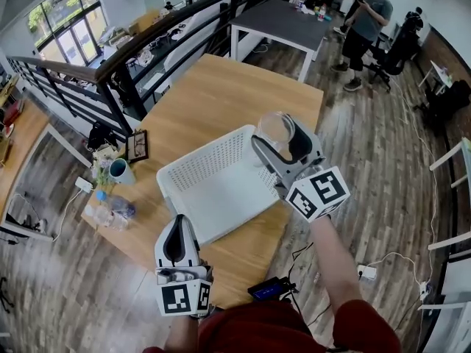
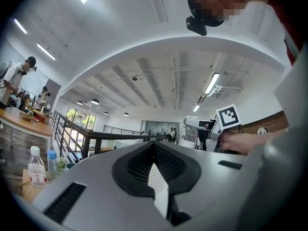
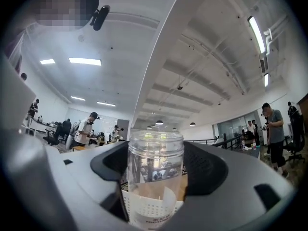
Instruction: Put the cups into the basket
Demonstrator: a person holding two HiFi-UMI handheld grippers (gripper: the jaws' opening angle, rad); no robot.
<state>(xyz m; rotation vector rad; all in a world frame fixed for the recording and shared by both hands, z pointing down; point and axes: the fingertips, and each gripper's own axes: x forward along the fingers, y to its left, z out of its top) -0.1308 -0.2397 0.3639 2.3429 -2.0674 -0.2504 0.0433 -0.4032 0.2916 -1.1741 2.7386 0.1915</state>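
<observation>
Clear cup (image 1: pixel 274 126) is hanging over the 3 o'clock rim of the white basket (image 1: pixel 213 190), clamped in the right tongs (image 1: pixel 283 142). The left tongs (image 1: pixel 176 234) are hovering at the basket's 6 o'clock, and a teal cup (image 1: pixel 120 171) is standing at 9 o'clock on the desk (image 1: pixel 221 94). In the left gripper view, the jaws are pressing together, empty. In the right gripper view, the jaws are squeezing the clear cup's sides.

Head cam looks steeply down on the table (image 1: pixel 213 94) from well above; both gripper cams sit tight behind their jaws, tilted up at the ceiling (image 2: pixel 159 66). Left gripper view and head view share the right gripper (image 2: pixel 195 125)
</observation>
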